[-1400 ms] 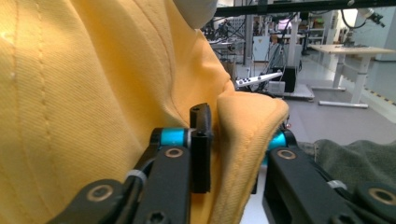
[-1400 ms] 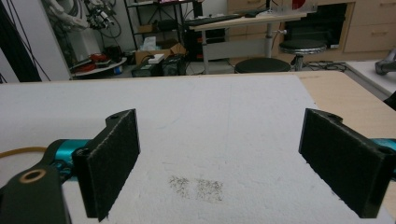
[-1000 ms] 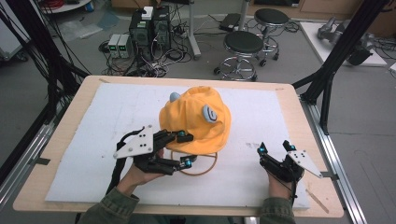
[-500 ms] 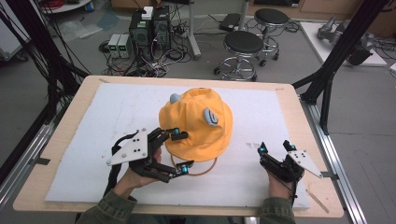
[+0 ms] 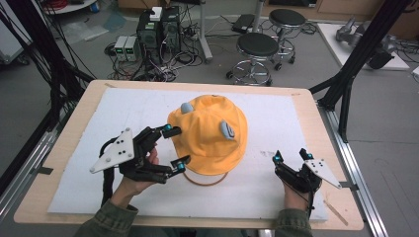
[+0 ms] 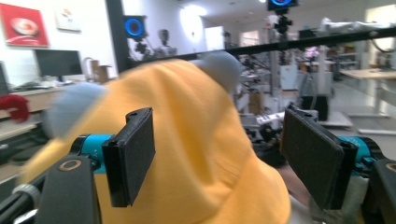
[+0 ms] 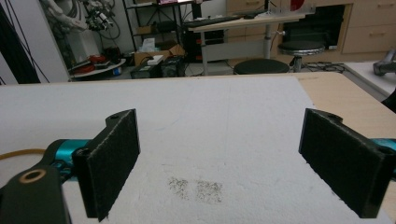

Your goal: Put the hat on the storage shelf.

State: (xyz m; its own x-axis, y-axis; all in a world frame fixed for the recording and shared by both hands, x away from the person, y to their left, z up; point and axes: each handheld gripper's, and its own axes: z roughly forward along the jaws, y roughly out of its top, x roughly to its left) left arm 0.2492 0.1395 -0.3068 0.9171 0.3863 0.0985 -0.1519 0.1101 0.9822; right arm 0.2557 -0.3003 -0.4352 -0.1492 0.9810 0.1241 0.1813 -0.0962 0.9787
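Left gripper [image 5: 177, 148], jaws just opened wide, frames the yellow hat [image 5: 210, 136] ungripped between them; right gripper [image 5: 291, 157] gapes empty. Closing shallow risks pinching only loose fabric.

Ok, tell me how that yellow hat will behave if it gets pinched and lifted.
The yellow hat is soft cloth with creases, so it will probably sag and fold. It looks light. Its chin cord lies loose by the brim and may dangle or snag.

Yellow hat [image 6: 196, 154] blurred and cropped at the bottom edge, left gripper view
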